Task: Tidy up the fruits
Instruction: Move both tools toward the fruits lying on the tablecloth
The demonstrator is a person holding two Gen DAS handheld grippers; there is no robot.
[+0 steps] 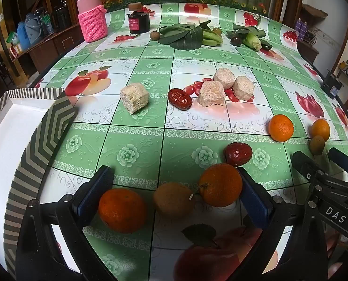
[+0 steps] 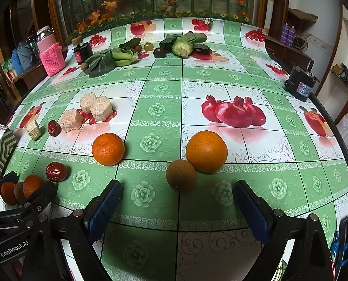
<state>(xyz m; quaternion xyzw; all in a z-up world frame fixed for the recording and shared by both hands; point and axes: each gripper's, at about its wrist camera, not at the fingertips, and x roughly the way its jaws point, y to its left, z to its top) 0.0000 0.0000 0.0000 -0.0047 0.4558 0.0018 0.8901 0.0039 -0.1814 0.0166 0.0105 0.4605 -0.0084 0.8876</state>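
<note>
My left gripper [image 1: 176, 196] is open, low over the table. Between its fingers lie an orange [image 1: 122, 209], a brown round fruit [image 1: 172, 200] and a stemmed orange [image 1: 221, 184]. A red date [image 1: 237, 153] lies just beyond. My right gripper [image 2: 176, 201] is open and empty, with a brown fruit [image 2: 181, 175] just ahead between its fingertips and a large orange [image 2: 206, 151] behind it. Another orange [image 2: 107, 149] sits to the left. A striped white box [image 1: 14, 126] stands at the left.
Pale food blocks [image 1: 211, 93] and another red date [image 1: 179, 99] lie mid-table. Leafy greens [image 1: 185, 35], a pink knitted jar [image 1: 92, 16] and a dark jar [image 1: 138, 21] stand at the back. A black device [image 2: 300, 83] sits at the right edge.
</note>
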